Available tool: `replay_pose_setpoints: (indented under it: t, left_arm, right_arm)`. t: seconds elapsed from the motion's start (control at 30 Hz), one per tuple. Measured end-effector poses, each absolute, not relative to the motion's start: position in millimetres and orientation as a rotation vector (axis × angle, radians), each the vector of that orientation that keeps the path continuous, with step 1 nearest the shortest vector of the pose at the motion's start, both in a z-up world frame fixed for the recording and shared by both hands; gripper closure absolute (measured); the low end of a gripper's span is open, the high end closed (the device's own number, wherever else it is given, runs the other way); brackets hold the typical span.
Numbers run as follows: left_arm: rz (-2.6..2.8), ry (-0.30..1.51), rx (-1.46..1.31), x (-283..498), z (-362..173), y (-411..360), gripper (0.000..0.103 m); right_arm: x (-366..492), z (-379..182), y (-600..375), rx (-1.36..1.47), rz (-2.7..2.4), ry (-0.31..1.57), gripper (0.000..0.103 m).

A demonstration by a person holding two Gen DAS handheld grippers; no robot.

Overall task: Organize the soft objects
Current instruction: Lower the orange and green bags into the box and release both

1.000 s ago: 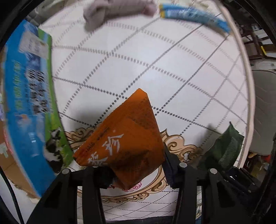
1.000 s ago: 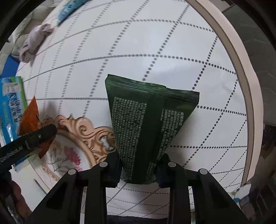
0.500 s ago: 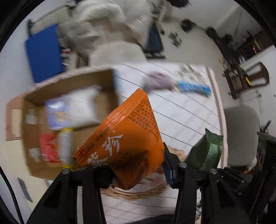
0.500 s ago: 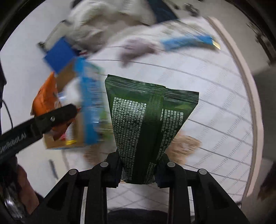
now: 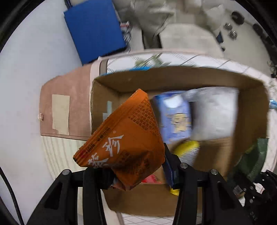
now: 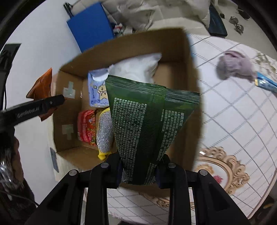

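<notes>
My left gripper (image 5: 138,173) is shut on an orange pouch (image 5: 124,142) and holds it above the near left part of an open cardboard box (image 5: 173,79). My right gripper (image 6: 138,171) is shut on a dark green pouch (image 6: 147,124) held over the same box (image 6: 190,72). The box holds a white bag (image 6: 136,69), a light blue pack (image 6: 97,91), a red pack (image 6: 86,128) and a silver and yellow packet (image 6: 104,135). The orange pouch (image 6: 43,86) and the left gripper's finger (image 6: 34,109) show at the left of the right wrist view.
A purple-grey cloth (image 6: 235,67) and a blue packet (image 6: 266,83) lie on the white gridded tablecloth (image 6: 233,121) to the right of the box. A blue panel (image 5: 95,31) and pale bedding (image 6: 138,12) lie beyond the box.
Both grippers have lifted off the tablecloth with their pouches and swung left over the cardboard box, which now fills both views.
</notes>
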State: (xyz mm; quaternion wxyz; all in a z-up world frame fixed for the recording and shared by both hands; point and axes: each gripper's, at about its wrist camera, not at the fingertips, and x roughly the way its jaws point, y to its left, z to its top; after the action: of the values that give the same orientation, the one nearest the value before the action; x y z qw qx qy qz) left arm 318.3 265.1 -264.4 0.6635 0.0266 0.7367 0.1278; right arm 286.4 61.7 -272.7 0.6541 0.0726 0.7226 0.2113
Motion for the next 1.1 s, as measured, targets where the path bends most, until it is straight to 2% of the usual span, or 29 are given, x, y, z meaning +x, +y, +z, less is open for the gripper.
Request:
replay_pose_setpoints:
  t: [0.2,0.53,0.6,0.63,0.67,0.73,0.8,0.87,0.9,0.97,1.0,1.1]
  left_arm:
    - [0.267,1.737,0.084,326,-288,282,0.059]
    - [0.25,1.814,0.084,332,-311,289,0.056]
    - [0.237,1.827,0.037,331,-310,291,0.053]
    - [0.234,1.828,0.024,330,-309,292,0.047]
    - [0.236,1.823,0.014,330,-306,292,0.043]
    - [0.232,1.803,-0.007,329,-298,293,0.035]
    - [0.231,1.785,-0.028,327,-291,294,0.033]
    - [0.226,1.767,-0.055,324,-282,295,0.033]
    - [0.226,1.752,-0.069,322,-276,294,0.032]
    - [0.228,1.707,-0.097,317,-264,294,0.007]
    - [0.231,1.678,-0.105,312,-258,293,0.003]
    - [0.241,1.598,-0.12,297,-234,282,0.002]
  right_arm:
    - [292,-314,89,0.101,0.45,1.699,0.072]
    - [285,-346,116,0.035,0.473,1.798,0.07]
    - [285,-348,118,0.027,0.475,1.813,0.055]
    - [284,-347,118,0.035,0.478,1.814,0.034]
    - [284,-346,118,0.037,0.478,1.812,0.019]
    - [284,-342,118,0.025,0.473,1.805,0.015]
    - [284,-335,117,0.025,0.471,1.798,0.013]
    - [283,-327,114,0.029,0.469,1.78,0.001]
    - [281,-323,113,0.025,0.464,1.766,0.0]
    - [278,-313,110,0.005,0.442,1.725,0.0]
    - [277,-307,109,-0.006,0.43,1.707,0.0]
    - [275,-290,107,-0.032,0.403,1.653,0.0]
